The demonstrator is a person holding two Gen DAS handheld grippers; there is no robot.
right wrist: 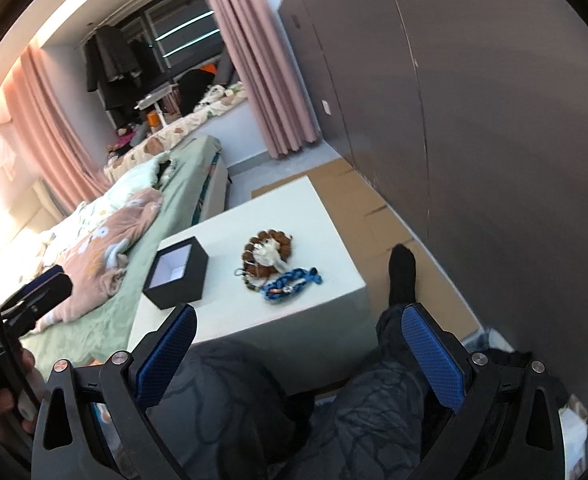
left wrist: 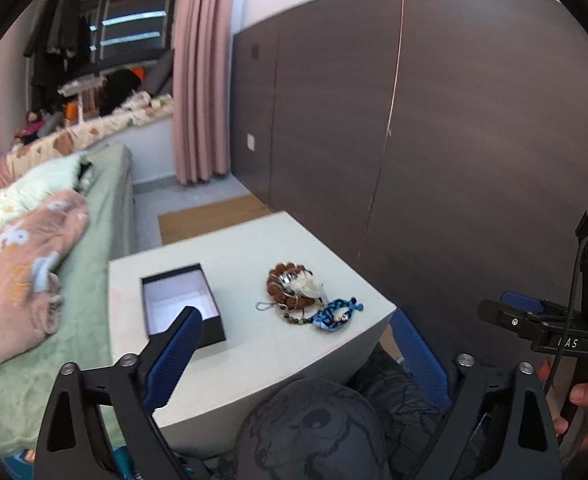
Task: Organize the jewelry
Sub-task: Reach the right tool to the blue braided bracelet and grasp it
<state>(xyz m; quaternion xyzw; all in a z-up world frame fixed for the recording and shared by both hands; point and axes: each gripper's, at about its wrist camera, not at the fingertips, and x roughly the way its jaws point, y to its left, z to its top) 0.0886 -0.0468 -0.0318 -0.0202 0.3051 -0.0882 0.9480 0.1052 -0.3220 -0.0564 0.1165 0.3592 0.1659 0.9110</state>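
An open black box (left wrist: pixel 182 304) with a white inside sits on the left of a white table (left wrist: pixel 234 344); it also shows in the right wrist view (right wrist: pixel 177 274). To its right lies a pile of jewelry: a brown bead bracelet (left wrist: pixel 284 286) with a silvery piece on it, and a blue braided bracelet (left wrist: pixel 335 314). In the right wrist view the bead bracelet (right wrist: pixel 266 254) and the blue bracelet (right wrist: pixel 290 282) lie the same way. My left gripper (left wrist: pixel 294 340) is open and empty, short of the table's near edge. My right gripper (right wrist: pixel 297 332) is open and empty, also short of the table.
A bed (left wrist: pixel 34 248) with green and pink bedding stands left of the table. A dark wardrobe wall (left wrist: pixel 433 120) runs along the right. The person's legs (right wrist: pixel 397 280) lie in front of and right of the table. Pink curtains (left wrist: pixel 200 72) hang behind.
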